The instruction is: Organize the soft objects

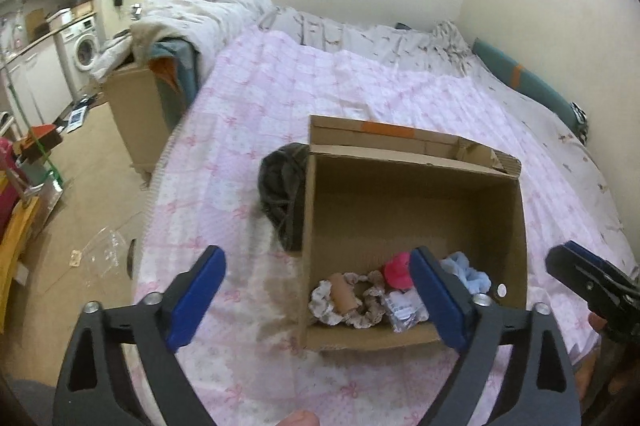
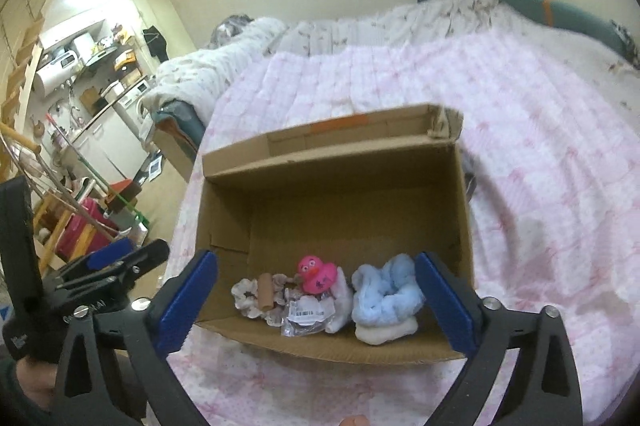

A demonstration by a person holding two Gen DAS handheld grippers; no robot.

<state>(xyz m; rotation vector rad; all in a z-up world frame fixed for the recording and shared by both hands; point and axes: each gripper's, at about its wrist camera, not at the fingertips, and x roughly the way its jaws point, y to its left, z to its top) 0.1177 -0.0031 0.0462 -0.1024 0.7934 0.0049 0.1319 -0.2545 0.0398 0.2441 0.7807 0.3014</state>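
An open cardboard box [image 1: 504, 226] [image 2: 224, 202] sits on the pink bed cover. Along its near wall lie a pink rubber duck [image 2: 316, 272] [image 1: 396, 268], a light blue fluffy scrunchie [image 2: 386, 290] [image 1: 472, 272], a white soft piece [image 2: 386, 332], a patterned scrunchie around a cardboard tube [image 2: 264, 292] [image 1: 344, 296], and a plastic packet [image 2: 306, 316] [image 1: 404, 308]. A dark grey soft object [image 1: 282, 194] lies on the bed against the box's left outer wall. My left gripper [image 1: 316, 298] is open and empty above the box's near left corner. My right gripper [image 2: 316, 306] is open and empty over the box's near side.
The bed has a pink quilt [image 1: 280, 86] [image 2: 540, 146] and rumpled white bedding [image 1: 380, 38] at the far end. A second cardboard box [image 1: 136, 110] stands on the floor left of the bed. A cluttered floor and a washing machine [image 1: 86, 46] lie further left.
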